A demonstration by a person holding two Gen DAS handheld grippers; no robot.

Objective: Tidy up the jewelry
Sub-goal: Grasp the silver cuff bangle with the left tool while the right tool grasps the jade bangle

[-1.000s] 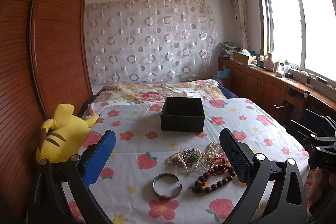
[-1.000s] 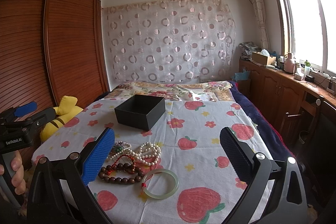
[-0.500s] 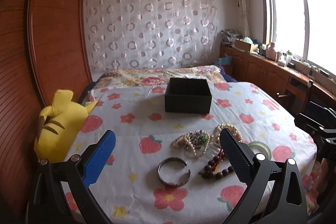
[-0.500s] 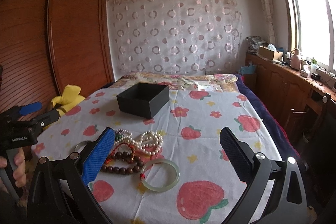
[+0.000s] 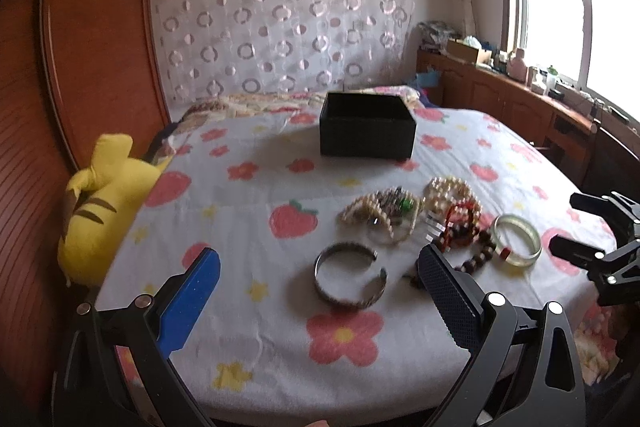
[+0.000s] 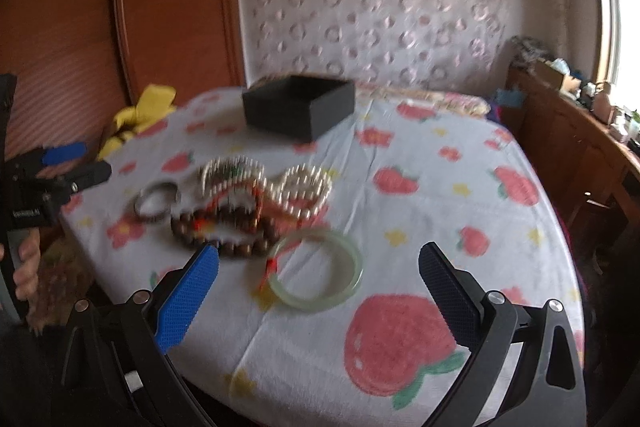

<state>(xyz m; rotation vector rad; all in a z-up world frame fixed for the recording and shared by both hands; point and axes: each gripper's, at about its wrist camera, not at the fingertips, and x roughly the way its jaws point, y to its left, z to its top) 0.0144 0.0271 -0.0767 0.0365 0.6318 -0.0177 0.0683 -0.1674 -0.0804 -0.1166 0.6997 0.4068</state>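
Both wrist views face forward over the bed (image 5: 248, 227), sharing jewelry pile (image 5: 420, 215) and box (image 5: 366, 131).

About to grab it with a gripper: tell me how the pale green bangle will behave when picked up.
The pale green bangle looks like a rigid, glassy ring, so it should keep its shape but may slip on the pads. It lies flat on the bedsheet, leaving little edge to pinch. It looks breakable if dropped. Its red cord will probably dangle.

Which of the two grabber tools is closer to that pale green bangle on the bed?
Right. The right gripper is open with the green bangle lying just ahead between its fingers. The left gripper is open over the silver cuff, with the bangle off to its right.
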